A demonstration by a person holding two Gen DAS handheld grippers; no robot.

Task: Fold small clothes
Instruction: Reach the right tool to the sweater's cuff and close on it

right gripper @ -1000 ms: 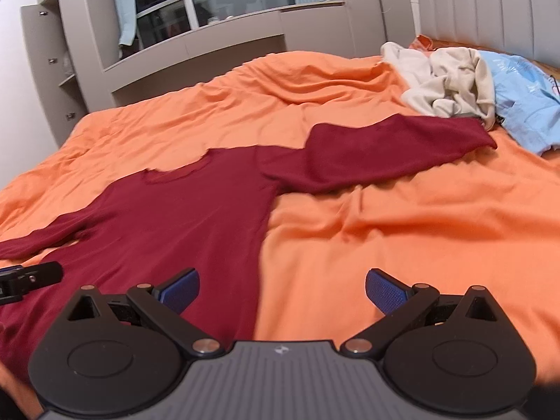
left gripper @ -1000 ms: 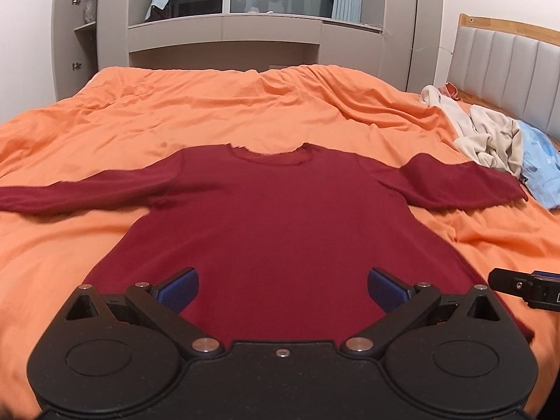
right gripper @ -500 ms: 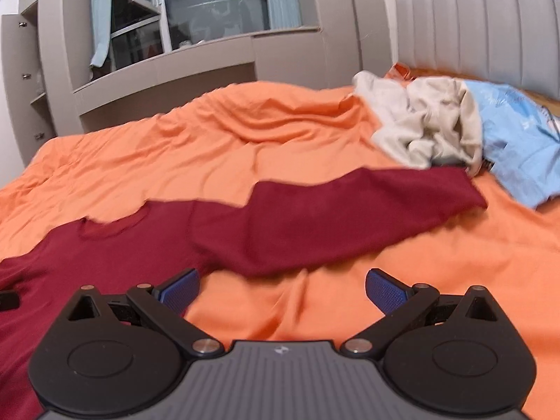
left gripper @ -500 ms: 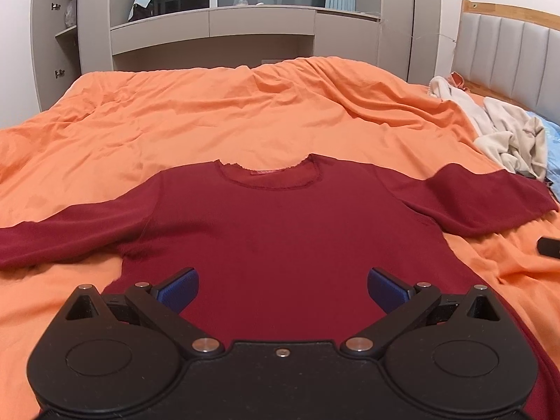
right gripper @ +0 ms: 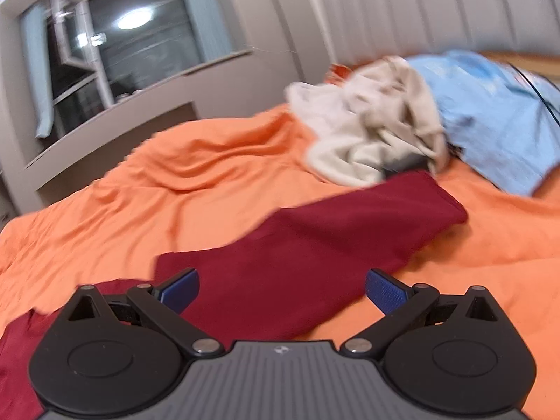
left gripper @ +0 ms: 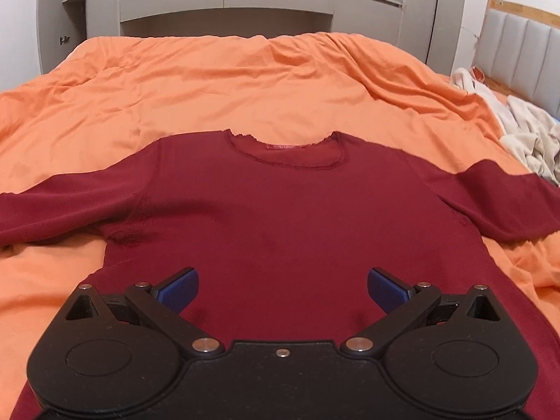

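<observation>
1. Two grippers are seen, each with its blue-padded fingers spread wide and nothing held between them.
2. A dark red long-sleeved shirt (left gripper: 280, 210) is laid flat, front up, on the orange duvet (left gripper: 245, 84), with its neckline pointing away from the left wrist camera and both sleeves stretched out to the sides.
3. The left gripper (left gripper: 282, 288) is positioned over the lower middle of the shirt's body; whether the fingers touch the cloth cannot be told.
4. The right gripper (right gripper: 282, 288) is positioned over the shirt's right sleeve (right gripper: 315, 255), which runs diagonally away towards its cuff; contact with the sleeve cannot be told, and this view is blurred.
5. A crumpled cream garment (right gripper: 371, 122) is seen just beyond the cuff, with a light blue cloth (right gripper: 497, 115) beside it near the padded headboard (left gripper: 525, 52).
6. Grey built-in cabinets (left gripper: 227, 3) and a window (right gripper: 140, 35) are seen past the far side of the bed.
</observation>
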